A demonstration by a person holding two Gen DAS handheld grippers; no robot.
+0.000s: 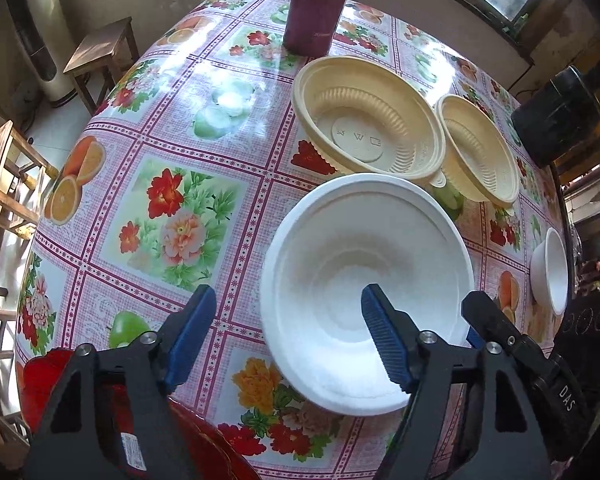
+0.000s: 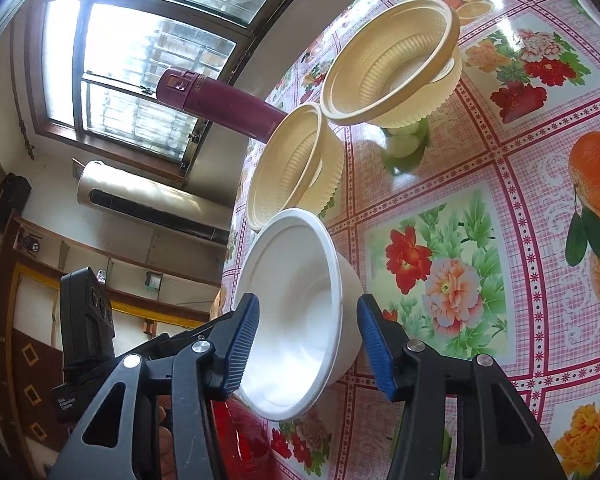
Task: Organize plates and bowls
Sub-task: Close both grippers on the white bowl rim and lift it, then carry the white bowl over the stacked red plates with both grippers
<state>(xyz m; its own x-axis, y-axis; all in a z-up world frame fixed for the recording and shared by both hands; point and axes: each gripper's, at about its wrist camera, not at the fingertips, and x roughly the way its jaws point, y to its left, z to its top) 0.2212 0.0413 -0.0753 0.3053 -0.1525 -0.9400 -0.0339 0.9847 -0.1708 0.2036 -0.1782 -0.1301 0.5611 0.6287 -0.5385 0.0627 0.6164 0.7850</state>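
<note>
A large white bowl (image 1: 352, 264) (image 2: 300, 280) stands on the flowered tablecloth, and both grippers reach over its rim. My left gripper (image 1: 289, 294) straddles one side of the rim, one pad (image 1: 384, 340) inside the bowl and the other pad (image 1: 192, 336) outside; neither pad touches it. My right gripper (image 2: 308, 300) straddles the opposite wall in the same way, with a gap on the inner side. One of the right gripper's fingers (image 1: 484, 316) shows in the left wrist view. Two ribbed cream bowls (image 1: 368, 120) (image 1: 476, 148) (image 2: 392, 64) (image 2: 292, 164) sit just beyond.
A small white bowl (image 1: 550, 272) stands near the table's right edge. A tall maroon flask (image 1: 316, 4) (image 2: 220, 104) is behind the cream bowls. A red object (image 1: 48, 384) lies at the near edge. Wooden stools (image 1: 100, 52) and a black speaker (image 1: 556, 116) flank the table.
</note>
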